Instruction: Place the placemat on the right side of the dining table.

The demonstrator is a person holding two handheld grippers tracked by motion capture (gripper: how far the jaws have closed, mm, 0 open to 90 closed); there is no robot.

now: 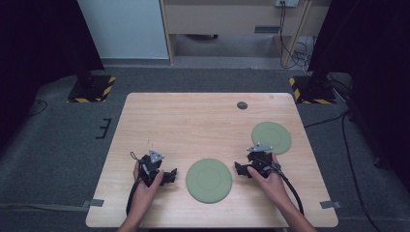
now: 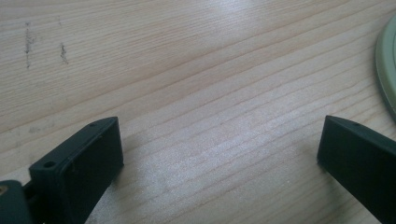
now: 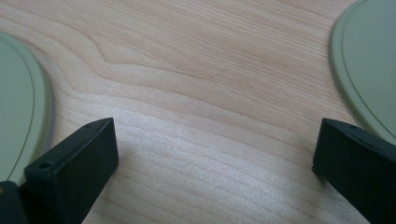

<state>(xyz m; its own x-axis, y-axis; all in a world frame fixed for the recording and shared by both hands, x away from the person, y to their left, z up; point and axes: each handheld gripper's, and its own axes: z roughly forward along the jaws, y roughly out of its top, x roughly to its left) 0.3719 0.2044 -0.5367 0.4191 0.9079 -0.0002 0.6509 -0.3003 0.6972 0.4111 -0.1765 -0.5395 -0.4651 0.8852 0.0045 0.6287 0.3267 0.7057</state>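
Sitting between both grippers, the near plate (image 1: 209,180) is the thing the next move turns on. It's a flat green disc w/ no long axis, lying toward the front edge of the table (image 1: 193,121), roughly centred betw. the two hands.

Left gripper (image 1: 167,177) rests on the table just left of that plate, pointing right toward it, a small gap apart. In the left gripper view its jaws stand wide apart w/ bare wood betw. them, and the near plate's rim (image 2: 387,70) shows at the far right edge, ahead and off to the right of the jaw line, not between the jaws.

Right gripper (image 1: 240,169) sits just right of the near plate, pointing left at its rim; looks about as close as the left one, maybe a touch closer. Its jaws are also spread wide, nothing held. In the right gripper view the near plate (image 3: 18,107) lies at left and the far plate (image 3: 369,60) at right, wood in the middle.

Far plate (image 1: 271,137) lies behind the right hand (image 1: 268,181), near it, well apart from the left gripper, so the right side is clearly nearer to it.

Judgement: either gripper could take the near plate's rim w/ a short sideways slide; far plate = right gripper's job.
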